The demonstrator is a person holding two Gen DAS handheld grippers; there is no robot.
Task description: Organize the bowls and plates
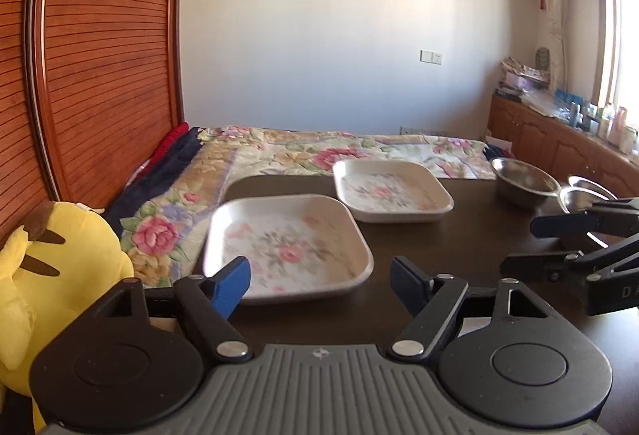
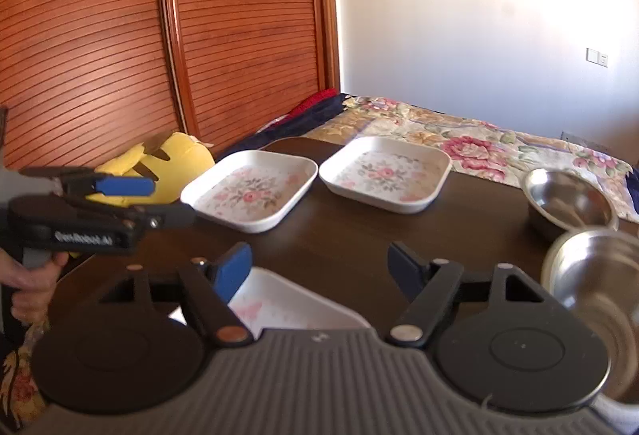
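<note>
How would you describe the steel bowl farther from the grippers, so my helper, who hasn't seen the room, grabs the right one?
Start at the dark table in front of the floral bedspread. Past the two white floral square plates, at the table's right end, stand two steel bowls. Take the steel bowl nearest the bedspread, not the nearer steel bowl closest to the camera.

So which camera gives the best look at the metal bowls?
The right wrist view: both metal bowls appear large and close on the table's right side. The left wrist view shows them small at its right edge, partly hidden behind the right gripper.
</note>
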